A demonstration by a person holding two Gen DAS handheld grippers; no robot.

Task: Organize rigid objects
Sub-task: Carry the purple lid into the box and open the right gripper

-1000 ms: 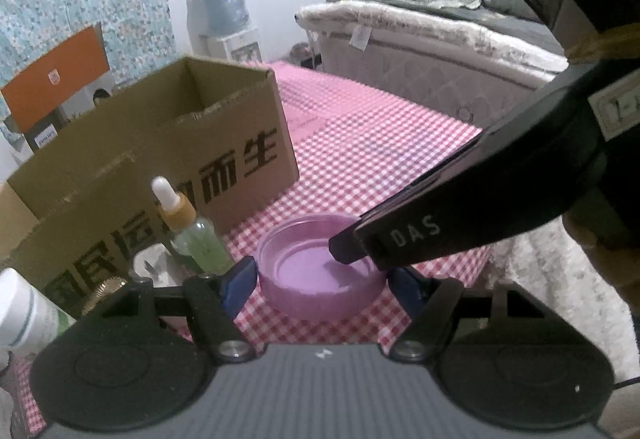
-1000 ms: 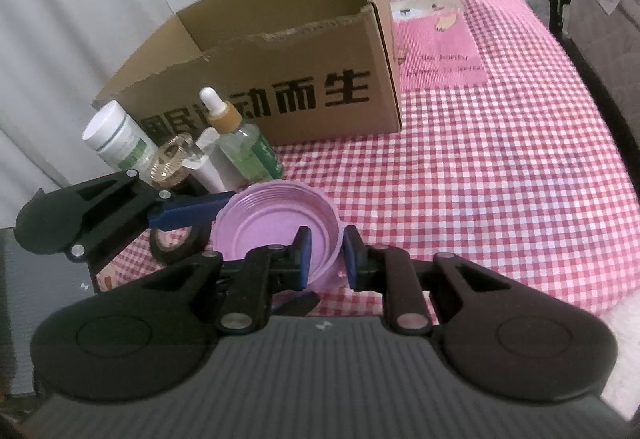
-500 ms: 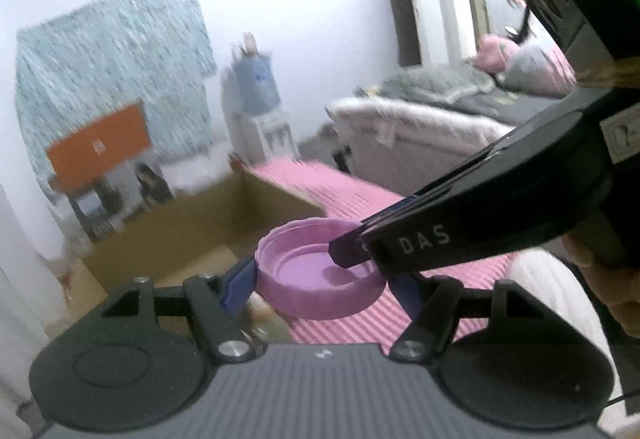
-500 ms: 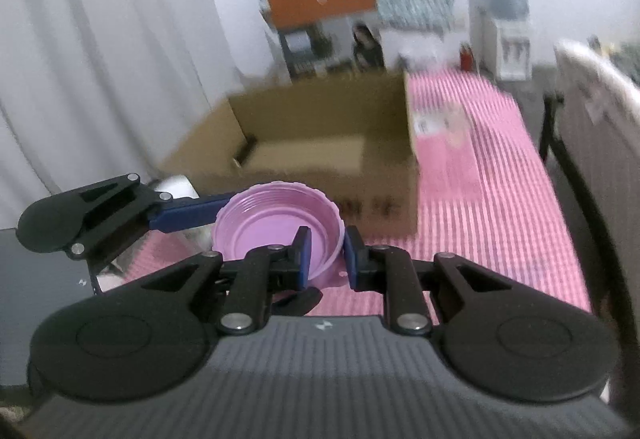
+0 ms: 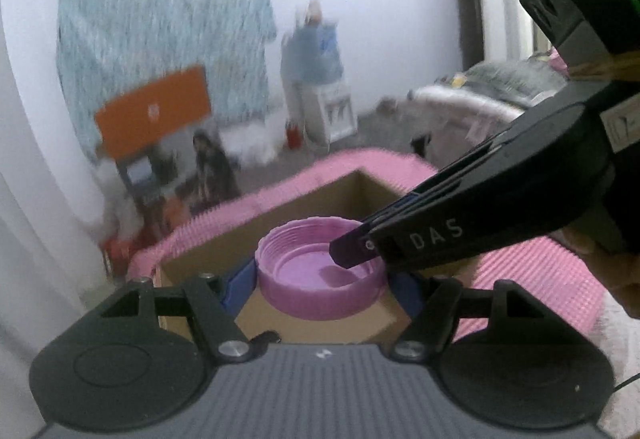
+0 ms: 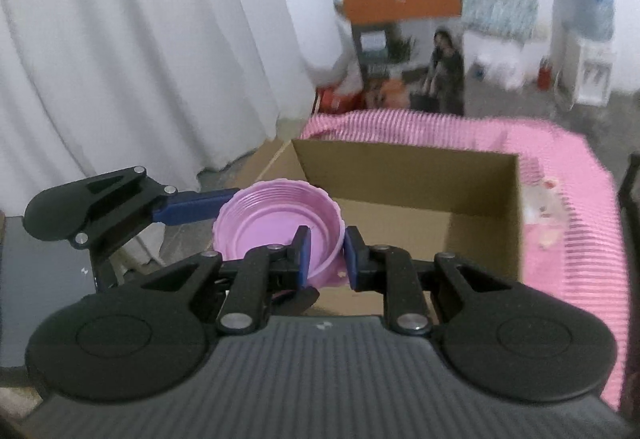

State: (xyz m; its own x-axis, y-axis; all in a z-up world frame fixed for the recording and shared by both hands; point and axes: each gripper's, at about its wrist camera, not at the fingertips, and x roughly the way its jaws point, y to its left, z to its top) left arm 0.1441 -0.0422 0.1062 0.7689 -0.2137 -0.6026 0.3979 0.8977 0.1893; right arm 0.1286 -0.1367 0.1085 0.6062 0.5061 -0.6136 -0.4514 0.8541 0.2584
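Purple lid (image 5: 320, 271) is hanging in the air above the open cardboard box (image 6: 404, 175), interior facing up; left claw (image 5: 320, 285) is clamping it across its full width, right claw (image 6: 325, 259) is pinching its thin rim wall; likely light, stiff plastic, ribbed outside giving grip; the rim is looking like the best hold.

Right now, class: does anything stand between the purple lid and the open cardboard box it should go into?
Nothing visible does. The purple lid is held in the air by both grippers, the left gripper across its sides and the right gripper pinching its rim. The cardboard box lies open-topped just beyond and below it, its visible interior bare.
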